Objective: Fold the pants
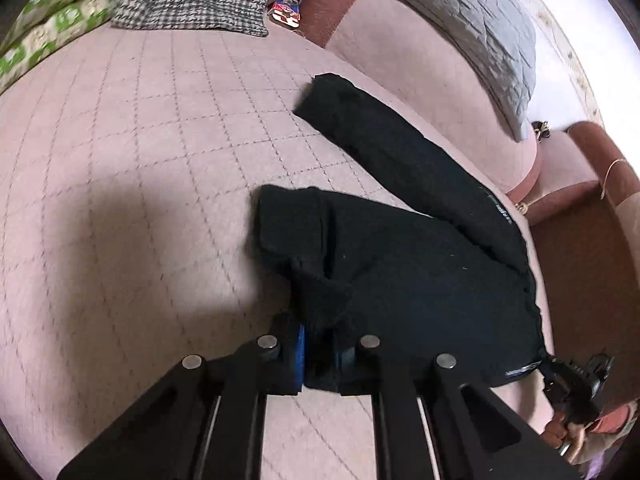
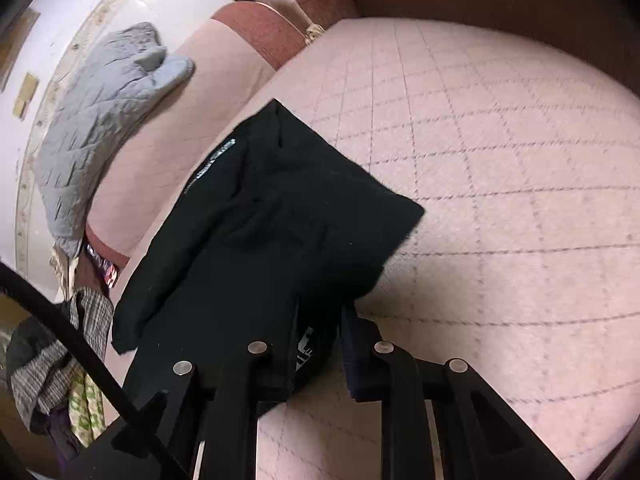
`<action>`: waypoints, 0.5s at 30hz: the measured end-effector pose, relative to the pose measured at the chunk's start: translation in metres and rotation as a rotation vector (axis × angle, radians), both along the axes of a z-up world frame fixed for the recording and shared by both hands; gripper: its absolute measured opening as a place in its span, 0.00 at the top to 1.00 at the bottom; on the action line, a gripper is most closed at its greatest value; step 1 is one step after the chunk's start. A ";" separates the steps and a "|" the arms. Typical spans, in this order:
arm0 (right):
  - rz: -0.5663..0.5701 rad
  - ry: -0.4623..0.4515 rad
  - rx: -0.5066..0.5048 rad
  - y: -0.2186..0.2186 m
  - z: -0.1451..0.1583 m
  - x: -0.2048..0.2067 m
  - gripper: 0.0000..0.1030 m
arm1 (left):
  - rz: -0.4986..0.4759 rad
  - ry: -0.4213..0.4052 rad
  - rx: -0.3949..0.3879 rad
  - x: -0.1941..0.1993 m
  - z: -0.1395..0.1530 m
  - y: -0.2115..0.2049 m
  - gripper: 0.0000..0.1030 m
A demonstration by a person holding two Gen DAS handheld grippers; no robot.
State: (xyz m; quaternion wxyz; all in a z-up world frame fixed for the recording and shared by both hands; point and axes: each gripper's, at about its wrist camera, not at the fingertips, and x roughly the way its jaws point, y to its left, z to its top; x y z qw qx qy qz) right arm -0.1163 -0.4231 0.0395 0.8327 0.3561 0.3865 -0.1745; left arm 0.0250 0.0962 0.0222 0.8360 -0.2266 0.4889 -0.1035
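Observation:
Black pants (image 1: 400,248) lie on a pink quilted sofa seat (image 1: 140,160), with one leg stretched away towards the backrest and the other part bunched near me. My left gripper (image 1: 320,356) is shut on a fold of the pants at their near edge. In the right wrist view the pants (image 2: 260,232) hang partly lifted, and my right gripper (image 2: 320,344) is shut on their near edge. The right gripper also shows in the left wrist view (image 1: 576,380) at the pants' right corner.
A grey quilted blanket (image 1: 480,20) drapes over the backrest. A houndstooth garment (image 1: 192,0) and a green-patterned cloth (image 1: 48,28) lie at the far end of the seat. A reddish-brown armrest (image 1: 580,184) is at the right. Clothes pile (image 2: 60,360) lies left.

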 end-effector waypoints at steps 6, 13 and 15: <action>0.017 -0.001 -0.001 0.008 0.011 -0.022 0.84 | 0.017 0.008 -0.013 -0.021 0.010 0.006 0.91; 0.008 -0.006 0.009 0.002 0.021 -0.058 0.85 | 0.009 0.005 0.019 -0.042 0.014 0.010 0.91; 0.004 0.004 0.023 0.000 0.017 -0.067 0.84 | -0.005 0.017 0.053 -0.045 0.010 0.007 0.90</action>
